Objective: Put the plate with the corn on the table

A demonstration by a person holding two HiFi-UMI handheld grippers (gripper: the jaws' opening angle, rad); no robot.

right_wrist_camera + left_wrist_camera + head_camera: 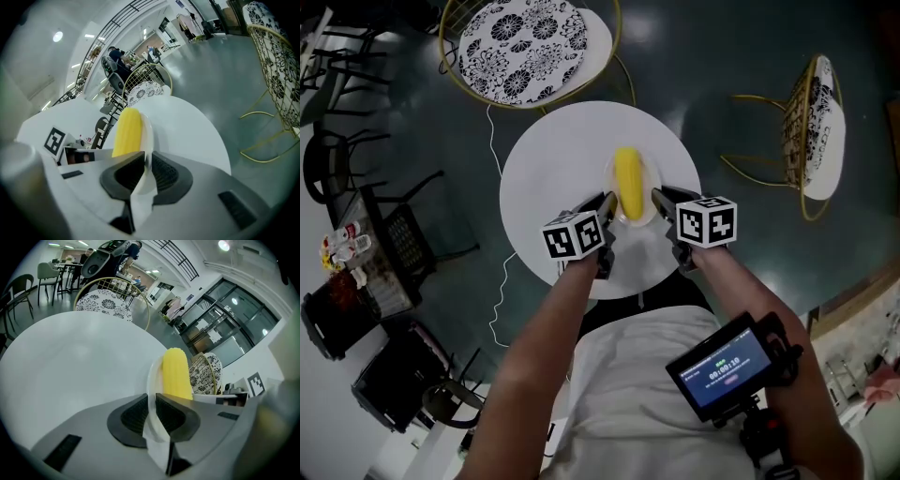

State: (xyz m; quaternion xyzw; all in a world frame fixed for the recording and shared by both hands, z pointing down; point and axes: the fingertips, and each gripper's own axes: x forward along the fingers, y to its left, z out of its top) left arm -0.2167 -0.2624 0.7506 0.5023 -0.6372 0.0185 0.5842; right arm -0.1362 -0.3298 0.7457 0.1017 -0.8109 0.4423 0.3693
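A yellow corn cob (628, 181) lies on a small white plate (646, 214) over the round white table (544, 169). My left gripper (607, 203) is shut on the plate's left rim, and my right gripper (658, 199) is shut on its right rim. In the left gripper view the plate's rim (151, 380) runs between the dark pads (133, 416), with the corn (176, 373) just beyond. The right gripper view has the rim (147, 140) pinched between the pads (161, 171) and the corn (126, 132) to the left. Whether the plate touches the table I cannot tell.
A patterned round chair (523, 47) stands at the table's far side and another gold-framed chair (811, 131) at the right. Dark chairs and boxes (366, 281) crowd the left. A white cable (499, 272) trails down the floor by the table's left edge.
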